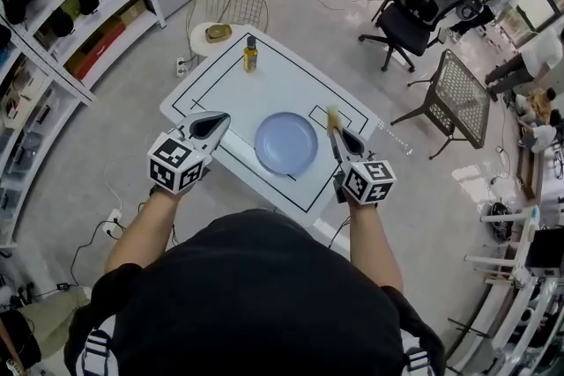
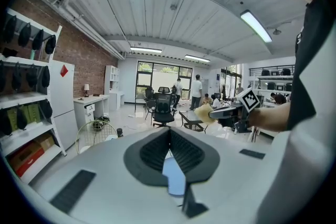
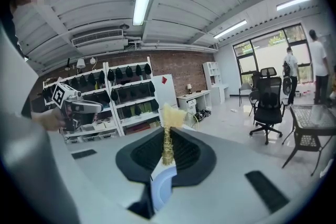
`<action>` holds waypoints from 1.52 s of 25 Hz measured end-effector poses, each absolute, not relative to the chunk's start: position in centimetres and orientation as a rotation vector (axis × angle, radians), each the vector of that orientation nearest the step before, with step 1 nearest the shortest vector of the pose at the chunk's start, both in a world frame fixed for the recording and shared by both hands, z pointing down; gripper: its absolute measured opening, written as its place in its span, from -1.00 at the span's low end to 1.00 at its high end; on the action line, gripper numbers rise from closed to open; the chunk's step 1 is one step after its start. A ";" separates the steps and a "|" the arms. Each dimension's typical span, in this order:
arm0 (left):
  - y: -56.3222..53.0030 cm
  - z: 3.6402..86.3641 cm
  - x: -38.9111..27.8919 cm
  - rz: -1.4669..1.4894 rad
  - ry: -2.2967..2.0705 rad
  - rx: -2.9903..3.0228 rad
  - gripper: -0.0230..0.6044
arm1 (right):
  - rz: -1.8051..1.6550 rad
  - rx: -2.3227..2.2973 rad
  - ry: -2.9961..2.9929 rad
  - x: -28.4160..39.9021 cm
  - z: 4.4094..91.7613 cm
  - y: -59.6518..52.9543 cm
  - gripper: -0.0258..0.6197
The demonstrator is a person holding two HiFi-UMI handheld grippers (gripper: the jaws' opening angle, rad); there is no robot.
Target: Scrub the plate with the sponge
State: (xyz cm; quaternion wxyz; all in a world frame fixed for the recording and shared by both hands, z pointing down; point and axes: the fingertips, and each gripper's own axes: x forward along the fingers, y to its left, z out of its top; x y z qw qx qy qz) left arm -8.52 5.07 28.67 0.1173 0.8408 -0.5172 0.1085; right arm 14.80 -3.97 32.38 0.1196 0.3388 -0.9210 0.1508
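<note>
**Sponge clamped at the right, plate bare on the table**

White table (image 1: 273, 75) with black lines stands before us on a grey floor. Shelves (image 1: 62, 4) run along the room at 9 to 10 o'clock, and a black office chair (image 1: 414, 9) stands at 1 o'clock. A wire chair (image 1: 227, 9) sits just past the table's far corner at 11 o'clock.

We see the plate (image 1: 286, 143), pale blue and round, lying flat on the near half of the table with nothing on it. From the plate, a small bottle (image 1: 251, 54) stands upright at 11 o'clock, well apart from it.

We hold our left gripper (image 1: 214, 122) at the plate's 9 o'clock, just beside its rim and not touching it. Its own view shows the jaws pressed together with nothing between them, and a strip of the plate (image 2: 176, 176) shows below them.

We hold our right gripper (image 1: 337, 133) at the plate's 3 o'clock, also clear of the rim. Its jaws are clamped on the sponge (image 1: 334, 118), a yellow piece squeezed thin between the pads, with its free end sticking out past the tips. From the right gripper view the sponge (image 3: 170, 115) stands upright in the jaws, with the plate's edge (image 3: 163, 186) beneath. The sponge is off the plate, raised in the air beside it.
</note>
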 end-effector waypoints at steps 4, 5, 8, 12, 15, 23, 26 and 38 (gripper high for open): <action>3.5 29.0 -7.5 0.316 -1.518 2.456 -0.91 | 0.455 0.962 -2.693 15.2 33.0 -5.7 -0.83; 3.2 29.1 -7.5 0.320 -1.519 2.453 -0.91 | 0.458 0.954 -2.695 15.2 33.0 -6.0 -0.83; 2.3 29.7 -7.4 0.321 -1.522 2.436 -0.91 | 0.461 0.933 -2.697 15.1 33.3 -6.7 -0.83; 0.9 30.0 -7.0 0.316 -1.523 2.427 -0.91 | 0.470 0.929 -2.694 15.6 33.8 -8.0 -0.83; 0.2 30.2 -6.5 0.321 -1.518 2.428 -0.91 | 0.479 0.934 -2.696 15.9 34.1 -8.7 -0.83; -0.4 30.1 -4.8 0.362 -1.482 2.450 -0.91 | 0.492 0.965 -2.715 17.2 33.7 -9.2 -0.83; -0.7 29.7 -4.1 0.369 -1.472 2.464 -0.91 | 0.498 0.980 -2.718 17.9 33.5 -9.2 -0.83; -1.3 29.8 -3.1 0.408 -1.422 2.482 -0.91 | 0.527 1.004 -2.714 18.5 33.9 -9.2 -0.83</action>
